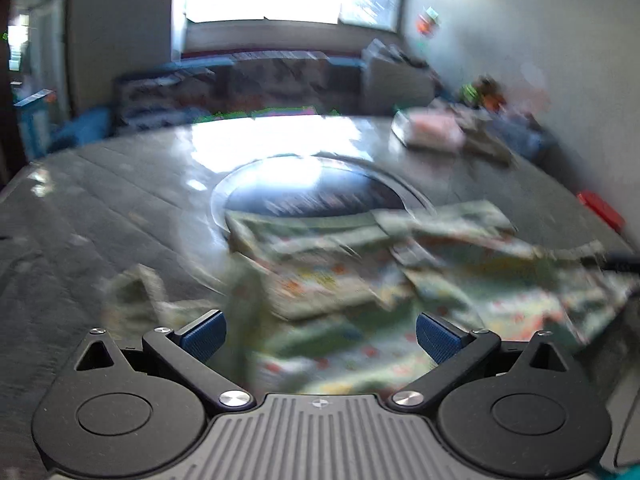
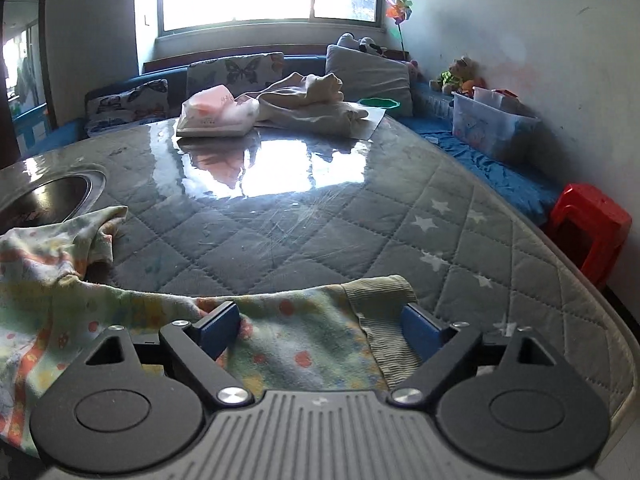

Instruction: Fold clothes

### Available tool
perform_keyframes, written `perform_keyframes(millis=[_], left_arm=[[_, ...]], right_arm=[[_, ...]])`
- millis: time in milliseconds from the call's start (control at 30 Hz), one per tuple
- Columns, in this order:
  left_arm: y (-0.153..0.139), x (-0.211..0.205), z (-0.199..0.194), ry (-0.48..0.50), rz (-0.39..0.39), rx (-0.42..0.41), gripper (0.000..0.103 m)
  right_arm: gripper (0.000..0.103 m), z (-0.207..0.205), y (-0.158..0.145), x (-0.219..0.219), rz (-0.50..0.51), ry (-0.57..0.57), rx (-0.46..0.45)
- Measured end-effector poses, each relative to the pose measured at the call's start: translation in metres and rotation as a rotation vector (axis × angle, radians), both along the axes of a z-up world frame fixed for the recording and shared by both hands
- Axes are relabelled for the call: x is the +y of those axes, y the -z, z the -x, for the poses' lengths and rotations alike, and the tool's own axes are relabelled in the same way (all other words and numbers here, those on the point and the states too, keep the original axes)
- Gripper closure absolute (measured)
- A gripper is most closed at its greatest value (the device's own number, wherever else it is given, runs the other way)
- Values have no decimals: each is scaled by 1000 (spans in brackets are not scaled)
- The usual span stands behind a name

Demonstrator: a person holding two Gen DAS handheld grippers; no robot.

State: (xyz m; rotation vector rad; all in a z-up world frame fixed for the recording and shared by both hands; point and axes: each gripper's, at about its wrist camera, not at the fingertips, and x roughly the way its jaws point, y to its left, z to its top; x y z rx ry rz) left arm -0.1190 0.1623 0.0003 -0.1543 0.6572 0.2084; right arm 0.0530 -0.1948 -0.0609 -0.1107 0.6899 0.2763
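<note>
The round desk (image 2: pixel 320 216), covered in grey quilted fabric with white stars under a glossy clear sheet, filled most of both views. Its curved rim ran down the right side in the right wrist view, with a red plastic stool (image 2: pixel 588 228) just beyond that rim. A wide stretch of bare quilting lay open between the near garment and the far pile. Toward the desk's left, a round dark recessed disc with a metal ring (image 1: pixel 316 196) sat in the surface.

The pale green child's garment printed with small orange and yellow shapes (image 2: pixel 120 320) lay spread on the near part of the desk, one fold reaching the disc's near edge and its ribbed olive cuff (image 2: pixel 384 320) lying flat near the rim. At the desk's far side rested a cream crumpled cloth (image 2: pixel 312 100) and, beside it, a white and pink soft packet (image 2: pixel 216 114).

The right tool (image 2: pixel 320 332) stood with its blue pads wide apart over the garment's cuff end, pressing on nothing. The left tool (image 1: pixel 320 340), in a blurred view, also stood apart above the garment.
</note>
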Motion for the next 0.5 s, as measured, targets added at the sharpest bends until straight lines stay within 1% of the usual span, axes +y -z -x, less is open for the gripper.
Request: perform_keyframes(millis=[33, 100, 133, 167, 200, 267, 333, 367, 400, 500], left_arm=[[-3, 10, 2, -50, -4, -6, 1], [-4, 32, 0, -149, -7, 11, 7], [-2, 42, -2, -193, -5, 30, 14], [1, 51, -4, -223, 5, 51, 20], [5, 58, -5, -241, 19, 68, 22], [10, 66, -9, -255, 34, 92, 30], [12, 65, -13, -243, 26, 103, 33], [12, 64, -15, -235, 18, 108, 38], [11, 64, -15, -237, 8, 105, 41], [6, 70, -12, -269, -7, 78, 45]], right_arm=[[11, 0, 0, 1, -1, 2, 2], [9, -1, 1, 2, 0, 6, 1], [9, -1, 1, 3, 1, 8, -1], [9, -1, 1, 4, 2, 10, -2], [9, -2, 1, 5, 3, 11, -2], [8, -2, 1, 5, 4, 13, -1], [7, -3, 1, 6, 8, 17, 0], [6, -3, 1, 6, 10, 19, 0], [6, -3, 1, 6, 12, 20, 0], [5, -3, 1, 6, 14, 22, 0]])
